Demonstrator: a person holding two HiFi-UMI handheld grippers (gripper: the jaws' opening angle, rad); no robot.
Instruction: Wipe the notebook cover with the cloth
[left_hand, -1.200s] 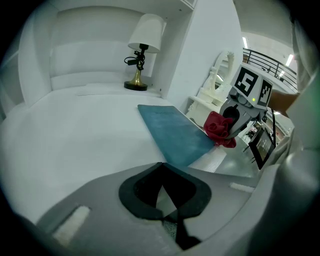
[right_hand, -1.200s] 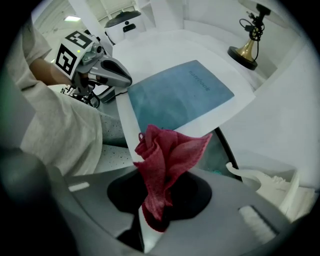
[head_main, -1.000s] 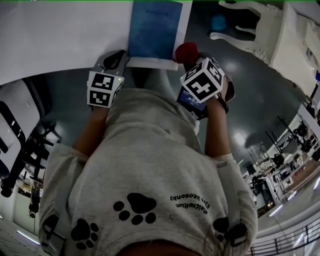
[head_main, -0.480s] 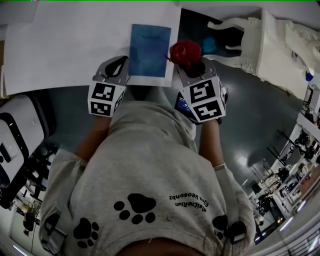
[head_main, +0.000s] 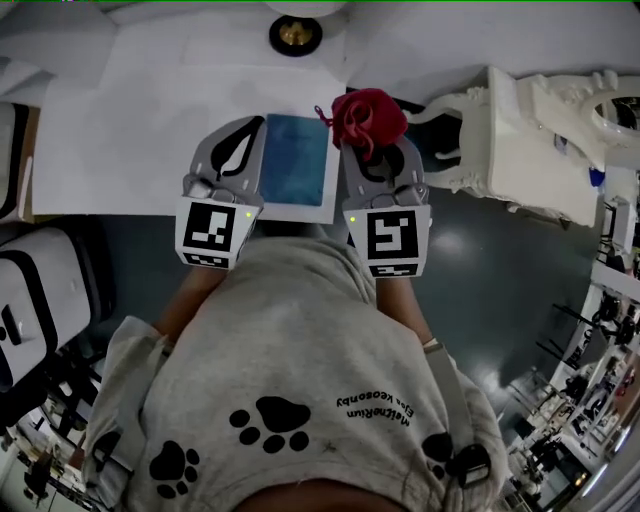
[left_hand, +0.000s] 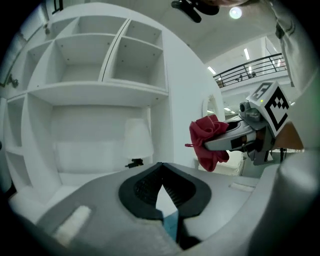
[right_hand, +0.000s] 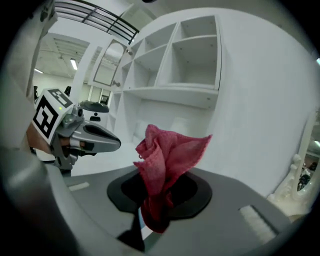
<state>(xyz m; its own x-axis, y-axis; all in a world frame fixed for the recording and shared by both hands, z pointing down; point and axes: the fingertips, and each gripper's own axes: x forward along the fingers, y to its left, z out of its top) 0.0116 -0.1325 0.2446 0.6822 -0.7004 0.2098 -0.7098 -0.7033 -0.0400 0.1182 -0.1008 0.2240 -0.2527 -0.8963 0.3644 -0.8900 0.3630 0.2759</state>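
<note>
Two jaws of my right gripper (head_main: 372, 142) clamp the cloth (head_main: 368, 115) just beside the notebook (head_main: 295, 160). My left gripper (head_main: 240, 138), opposite, seems closed, empty.

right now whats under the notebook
A white sheet shows past the notebook's near edge, on the white table. Anything beneath its middle is covered.

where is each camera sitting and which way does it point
Head view: on the person's head, looking down at the notebook on the table; torso, forearms, left gripper and right gripper show.
Left gripper view: on the left gripper, looking along its shut jaws toward white shelves.
Right gripper view: on the right gripper, facing those shelves; jaws shut on the red cloth.
Shared: each gripper view shows the other gripper.
</note>
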